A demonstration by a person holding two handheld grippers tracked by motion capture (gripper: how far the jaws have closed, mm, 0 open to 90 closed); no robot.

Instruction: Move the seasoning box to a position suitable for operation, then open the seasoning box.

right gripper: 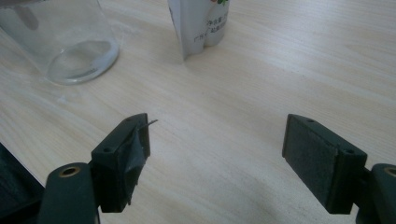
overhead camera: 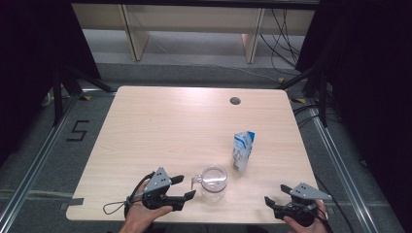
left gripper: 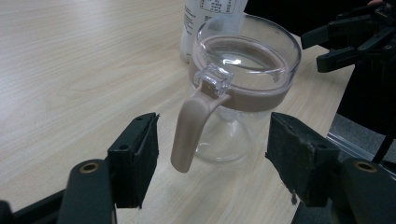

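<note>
Here the left gripper (left gripper: pixel 212 154) fingers are standing open around the glass jug's handle (left gripper: pixel 191 130), untouched; right gripper (right gripper: pixel 217 154) fingers are gaping over bare table (right gripper: pixel 280 56) beside the jug (right gripper: pixel 70 42).

The jug (left gripper: pixel 243 93) is clear glass with a beige handle and band. The carton (overhead camera: pixel 242 150) is white and blue. The bench (overhead camera: pixel 170 126) is pale wood grain. Both claws are black.

Bare counter (overhead camera: pixel 160 126) spreads wide behind and left of the jug (overhead camera: pixel 214 183); the carton (overhead camera: pixel 243 150) stands just beside it, narrowing passage there.
</note>
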